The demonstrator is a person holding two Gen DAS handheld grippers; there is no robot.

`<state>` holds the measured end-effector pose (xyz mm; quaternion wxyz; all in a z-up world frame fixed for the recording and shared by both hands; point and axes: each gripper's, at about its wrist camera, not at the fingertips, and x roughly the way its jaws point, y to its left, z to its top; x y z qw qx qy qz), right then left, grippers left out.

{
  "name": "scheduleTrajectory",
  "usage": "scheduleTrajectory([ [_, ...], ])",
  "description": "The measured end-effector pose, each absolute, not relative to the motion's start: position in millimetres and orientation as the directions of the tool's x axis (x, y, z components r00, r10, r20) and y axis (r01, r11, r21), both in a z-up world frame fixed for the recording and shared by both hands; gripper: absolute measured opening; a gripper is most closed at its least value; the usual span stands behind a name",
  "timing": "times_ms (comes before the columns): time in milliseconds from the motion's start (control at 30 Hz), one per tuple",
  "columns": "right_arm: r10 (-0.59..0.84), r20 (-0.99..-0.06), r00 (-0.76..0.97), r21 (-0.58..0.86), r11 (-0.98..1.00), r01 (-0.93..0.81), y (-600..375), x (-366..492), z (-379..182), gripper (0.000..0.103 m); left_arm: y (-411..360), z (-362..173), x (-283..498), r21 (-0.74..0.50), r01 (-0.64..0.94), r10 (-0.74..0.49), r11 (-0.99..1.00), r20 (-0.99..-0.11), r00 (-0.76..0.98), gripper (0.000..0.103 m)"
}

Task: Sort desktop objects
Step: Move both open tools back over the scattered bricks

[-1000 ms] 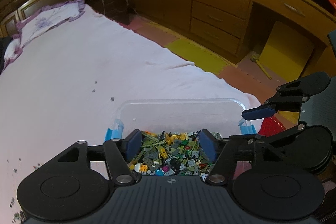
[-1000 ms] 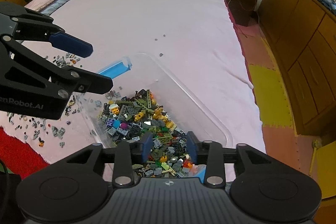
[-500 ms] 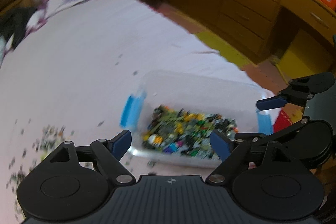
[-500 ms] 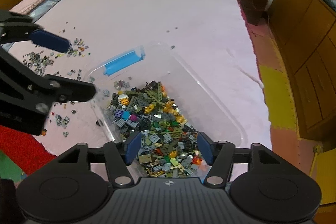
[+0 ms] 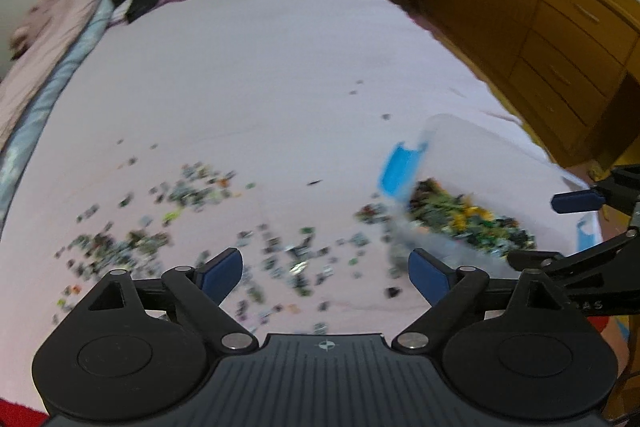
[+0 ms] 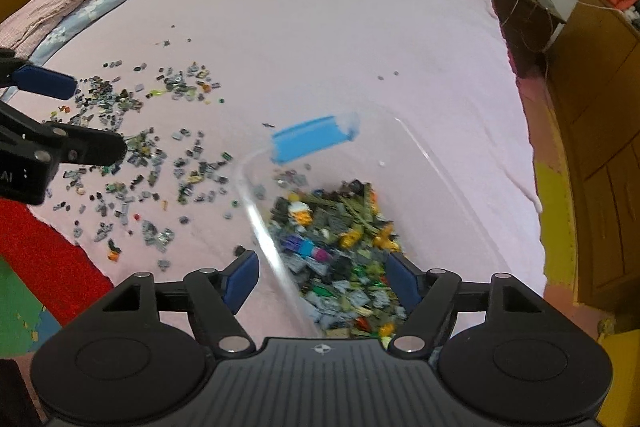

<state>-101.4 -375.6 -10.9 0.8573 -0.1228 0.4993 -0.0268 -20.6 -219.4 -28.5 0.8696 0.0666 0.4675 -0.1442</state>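
Clear plastic bin (image 6: pixel 432 163) with blue clip handles, part-filled with small multicoloured building bricks (image 6: pixel 344 251), sits on the pink bedsheet (image 6: pixel 320 39) near the bed's foot edge. Loose bricks (image 6: pixel 152 147) scattered on the sheet just left of the bin. Right tongs (image 6: pixel 322 281) straddle the bin's near wall, jaws just been opening, gripping nothing. Left tongs (image 5: pixel 324 273) over the scatter, jaws spread wide after opening, empty.

Left wrist: steeply down over scattered bricks (image 5: pixel 192 187), apparently close, blurred | Right wrist: above bin (image 6: pixel 420 155) | Shared: bricks, bin, bed (image 5: pixel 280 59)
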Motion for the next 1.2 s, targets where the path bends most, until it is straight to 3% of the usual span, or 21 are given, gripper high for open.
scheduleTrajectory([
  [433,-0.215,-0.864,0.455,-0.239,0.971,0.004,-219,-87,-40,0.072,-36,-63,-28,0.001,0.258,-0.121,0.966,-0.881,0.457,0.092],
  [567,-0.205,-0.872,0.444,-0.248,0.968,-0.041,-171,-83,-55,0.072,2,-75,-30,-0.007,0.236,-0.113,0.972,-0.891,0.44,0.091],
  [767,-0.204,-0.876,0.437,-0.291,0.946,-0.141,-126,-80,-66,0.072,34,-109,-31,-0.045,0.196,-0.121,0.98,-0.911,0.395,0.082],
  [1033,-0.186,-0.925,0.331,-0.235,0.965,-0.113,-110,-65,-109,0.073,44,-161,-26,-0.073,0.187,-0.134,0.98,-0.931,0.341,0.077],
  [1200,-0.192,-0.937,0.293,-0.235,0.965,-0.118,-104,-58,-139,0.073,50,-193,-10,-0.095,0.163,-0.143,0.982,-0.94,0.309,0.062],
])
